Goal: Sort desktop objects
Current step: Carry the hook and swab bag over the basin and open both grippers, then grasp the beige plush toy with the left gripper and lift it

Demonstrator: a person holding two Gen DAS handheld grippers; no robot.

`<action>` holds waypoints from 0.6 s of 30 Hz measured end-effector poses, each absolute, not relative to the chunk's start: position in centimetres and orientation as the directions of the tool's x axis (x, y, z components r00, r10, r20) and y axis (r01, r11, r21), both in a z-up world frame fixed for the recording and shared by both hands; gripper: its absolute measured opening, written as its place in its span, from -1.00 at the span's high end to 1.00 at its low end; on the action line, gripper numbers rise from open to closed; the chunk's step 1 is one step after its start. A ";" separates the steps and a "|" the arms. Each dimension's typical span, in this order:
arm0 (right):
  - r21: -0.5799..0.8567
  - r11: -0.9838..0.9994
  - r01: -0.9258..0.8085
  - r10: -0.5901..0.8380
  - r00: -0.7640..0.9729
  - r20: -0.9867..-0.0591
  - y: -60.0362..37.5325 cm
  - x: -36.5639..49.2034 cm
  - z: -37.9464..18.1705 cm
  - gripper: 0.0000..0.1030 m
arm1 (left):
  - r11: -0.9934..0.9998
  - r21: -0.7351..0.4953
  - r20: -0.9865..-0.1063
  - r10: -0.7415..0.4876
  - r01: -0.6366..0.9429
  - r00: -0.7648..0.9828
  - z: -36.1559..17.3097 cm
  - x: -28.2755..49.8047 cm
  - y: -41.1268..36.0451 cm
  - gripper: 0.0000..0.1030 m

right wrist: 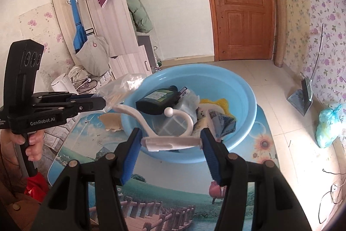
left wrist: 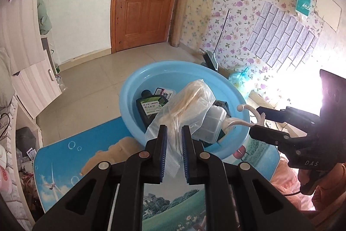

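Observation:
My left gripper (left wrist: 174, 131) is shut on a clear plastic bag (left wrist: 190, 99) with beige contents, held up over the near rim of the blue basin (left wrist: 151, 70). In the right wrist view that bag (right wrist: 121, 88) hangs from the left gripper (right wrist: 103, 103) at the basin's left edge. My right gripper (right wrist: 170, 136) is shut on the flat base of a white plastic hook (right wrist: 183, 116), in front of the basin (right wrist: 237, 83). The basin holds a black bottle with a green label (right wrist: 160, 101), a clear box (right wrist: 173, 125), a yellow cloth (right wrist: 218, 102) and a patterned pouch (right wrist: 225, 122).
The basin stands on a small table with a landscape print (right wrist: 173, 187), its edges close on every side. A person's hand (right wrist: 32, 144) grips the left handle. On the tiled floor lie a dustpan (right wrist: 302, 96) and a blue-green bag (right wrist: 328, 122). A wardrobe (right wrist: 103, 14) stands at left.

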State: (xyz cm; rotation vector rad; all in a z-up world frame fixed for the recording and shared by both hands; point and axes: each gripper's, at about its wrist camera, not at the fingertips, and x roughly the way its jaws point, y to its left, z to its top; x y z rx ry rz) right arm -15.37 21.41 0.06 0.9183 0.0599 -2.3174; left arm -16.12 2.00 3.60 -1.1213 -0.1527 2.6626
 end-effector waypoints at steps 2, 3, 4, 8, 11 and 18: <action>0.188 -0.800 0.569 -0.542 -0.553 -0.633 21.7 -16.1 -0.2 -0.07 | -0.961 -0.195 -0.683 0.277 -0.196 -0.676 3.6 -17.1 2.5 0.73; 0.191 -0.802 0.566 -0.541 -0.551 -0.636 21.8 -16.7 -0.4 -0.07 | -0.960 -0.196 -0.679 0.280 -0.201 -0.678 3.7 -17.6 2.7 0.66; 0.192 -0.804 0.563 -0.539 -0.552 -0.636 21.9 -17.0 -0.4 -0.07 | -0.959 -0.197 -0.677 0.284 -0.205 -0.679 3.7 -17.9 2.9 0.55; 0.190 -0.812 0.552 -0.533 -0.568 -0.627 22.1 -18.5 -0.5 -0.07 | -0.955 -0.208 -0.663 0.297 -0.212 -0.687 3.7 -19.0 3.4 0.09; 0.175 -0.822 0.542 -0.518 -0.584 -0.625 22.1 -19.5 -0.5 -0.07 | -0.959 -0.197 -0.664 0.283 -0.203 -0.693 3.7 -19.3 3.5 -0.05; 0.199 -0.815 0.544 -0.537 -0.580 -0.613 21.7 -20.8 -0.4 -0.08 | -0.977 -0.180 -0.630 0.203 -0.113 -0.750 3.8 -18.1 0.9 -0.84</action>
